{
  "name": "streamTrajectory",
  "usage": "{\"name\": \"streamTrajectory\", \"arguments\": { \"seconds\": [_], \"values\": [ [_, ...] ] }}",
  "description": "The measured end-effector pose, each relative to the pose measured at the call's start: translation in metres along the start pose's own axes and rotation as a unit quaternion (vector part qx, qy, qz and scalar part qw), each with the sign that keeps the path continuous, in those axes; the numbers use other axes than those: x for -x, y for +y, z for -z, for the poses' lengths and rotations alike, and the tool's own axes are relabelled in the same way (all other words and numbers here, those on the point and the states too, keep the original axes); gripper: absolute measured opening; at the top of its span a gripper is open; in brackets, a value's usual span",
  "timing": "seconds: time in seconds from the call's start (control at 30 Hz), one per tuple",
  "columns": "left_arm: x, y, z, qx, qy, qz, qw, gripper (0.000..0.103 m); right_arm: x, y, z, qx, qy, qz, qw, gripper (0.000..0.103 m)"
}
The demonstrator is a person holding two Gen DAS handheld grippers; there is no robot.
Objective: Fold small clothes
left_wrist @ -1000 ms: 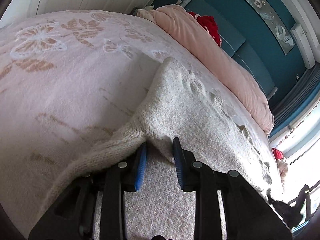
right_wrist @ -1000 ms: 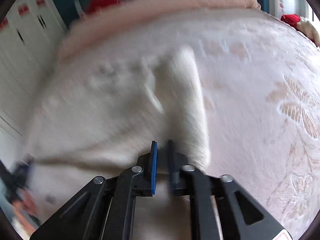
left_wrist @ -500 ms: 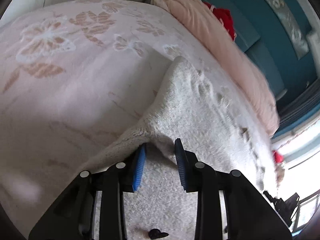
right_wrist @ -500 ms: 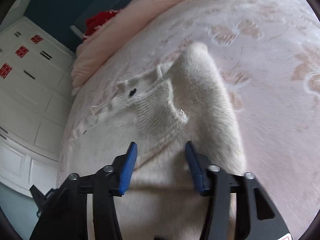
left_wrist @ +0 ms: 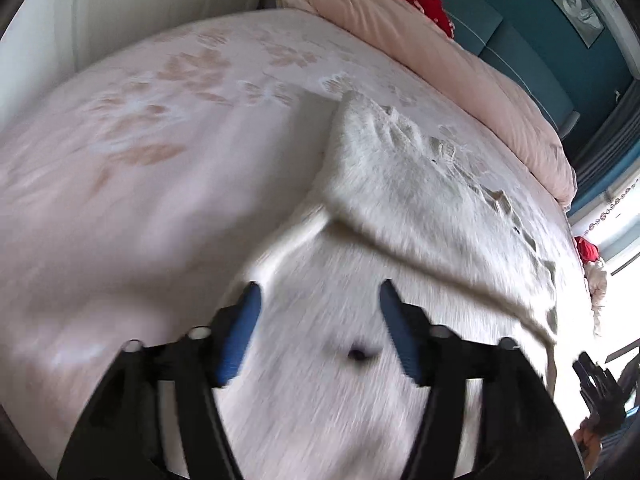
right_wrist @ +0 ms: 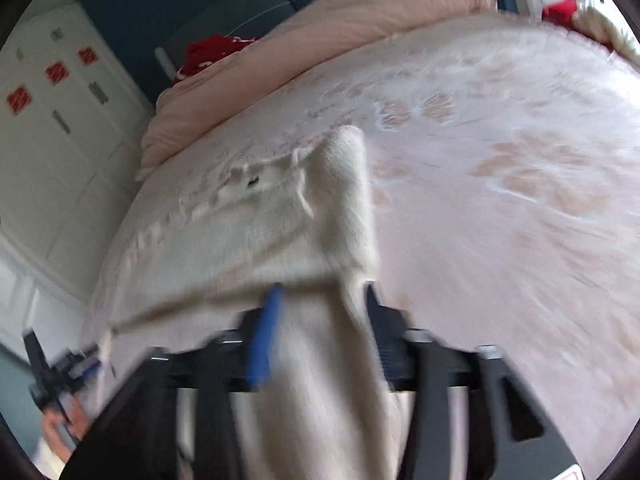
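- Sweater (left_wrist: 420, 184) lies ahead of and below both grippers, long axis running away over the bed (left_wrist: 160, 140).
- Left gripper (left_wrist: 320, 320) & right gripper (right_wrist: 320, 312): jaws opening, nothing gripped; sweater edge seen just under each.

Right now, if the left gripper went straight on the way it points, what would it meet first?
Probably the white sweater. The left gripper, its jaws opening with nothing pinched, aims at the knit just ahead; blur leaves depth unclear.

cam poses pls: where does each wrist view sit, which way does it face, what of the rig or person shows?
Left wrist: on the left gripper, angled down over the cream sweater on the bed; own fingers, jaws opening.
Right wrist: on the right gripper, angled down at the sweater; own fingers, jaws opening, a hand at lower left.
Shared: sweater, bed, pink duvet.
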State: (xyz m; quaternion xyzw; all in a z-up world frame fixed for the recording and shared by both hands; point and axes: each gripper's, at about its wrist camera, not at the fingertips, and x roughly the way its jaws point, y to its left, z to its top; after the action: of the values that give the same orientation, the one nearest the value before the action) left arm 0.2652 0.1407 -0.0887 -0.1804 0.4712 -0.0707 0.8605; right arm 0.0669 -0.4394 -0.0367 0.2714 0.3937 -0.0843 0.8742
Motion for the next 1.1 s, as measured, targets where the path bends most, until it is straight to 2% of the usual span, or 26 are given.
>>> {"name": "streamTrajectory", "arguments": {
  "seconds": [0.07, 0.13, 0.2, 0.33, 0.47, 0.53, 0.67, 0.77, 0.83, 0.87, 0.9, 0.97, 1.0, 1.1],
  "values": [
    [0.023, 0.010, 0.020, 0.002, 0.003, -0.003, 1.0000, 0.068, 0.033, -0.009, 0.032, 0.022, 0.016, 0.010, 1.000, 0.058],
    [0.049, 0.022, 0.048, 0.003, 0.010, -0.002, 0.9999, 0.078, 0.056, -0.019, 0.063, 0.032, 0.042, 0.018, 0.998, 0.058],
    [0.065, 0.028, 0.069, 0.003, 0.020, -0.003, 0.9998, 0.081, 0.078, -0.027, 0.100, 0.035, 0.072, 0.019, 0.997, 0.058],
    [0.083, 0.033, 0.108, -0.004, 0.046, -0.009, 0.9989, 0.085, 0.097, -0.036, 0.154, 0.029, 0.121, 0.002, 0.992, 0.058],
    [0.080, 0.043, 0.134, 0.042, 0.075, 0.010, 0.9963, 0.089, 0.094, -0.027, 0.176, 0.010, 0.141, -0.043, 0.989, 0.058],
    [0.081, 0.041, 0.140, 0.045, 0.057, 0.005, 0.9974, 0.090, 0.085, -0.023, 0.181, -0.003, 0.145, -0.064, 0.987, 0.058],
    [0.080, 0.036, 0.142, 0.058, 0.055, 0.008, 0.9968, 0.090, 0.070, -0.008, 0.182, -0.022, 0.143, -0.092, 0.985, 0.059],
    [0.080, 0.033, 0.140, 0.062, 0.060, 0.015, 0.9962, 0.073, 0.066, -0.003, 0.176, -0.023, 0.134, -0.100, 0.986, 0.059],
    [0.079, 0.032, 0.139, 0.064, 0.065, 0.027, 0.9955, 0.056, 0.065, -0.002, 0.174, -0.031, 0.132, -0.104, 0.985, 0.059],
    [0.078, 0.032, 0.138, 0.068, 0.068, 0.037, 0.9947, 0.042, 0.068, -0.003, 0.174, -0.033, 0.129, -0.109, 0.985, 0.059],
    [0.076, 0.033, 0.137, 0.073, 0.077, 0.047, 0.9933, 0.027, 0.069, -0.003, 0.174, -0.035, 0.125, -0.110, 0.985, 0.054],
    [0.073, 0.033, 0.137, 0.080, 0.089, 0.054, 0.9914, 0.014, 0.071, -0.008, 0.171, -0.040, 0.120, -0.115, 0.985, 0.029],
    [0.074, 0.032, 0.136, 0.081, 0.089, 0.054, 0.9913, 0.011, 0.071, -0.009, 0.170, -0.044, 0.120, -0.114, 0.985, 0.011],
    [0.083, 0.027, 0.134, 0.084, 0.078, 0.065, 0.9913, 0.009, 0.079, -0.019, 0.168, -0.050, 0.106, -0.118, 0.986, 0.008]
  ]
}}
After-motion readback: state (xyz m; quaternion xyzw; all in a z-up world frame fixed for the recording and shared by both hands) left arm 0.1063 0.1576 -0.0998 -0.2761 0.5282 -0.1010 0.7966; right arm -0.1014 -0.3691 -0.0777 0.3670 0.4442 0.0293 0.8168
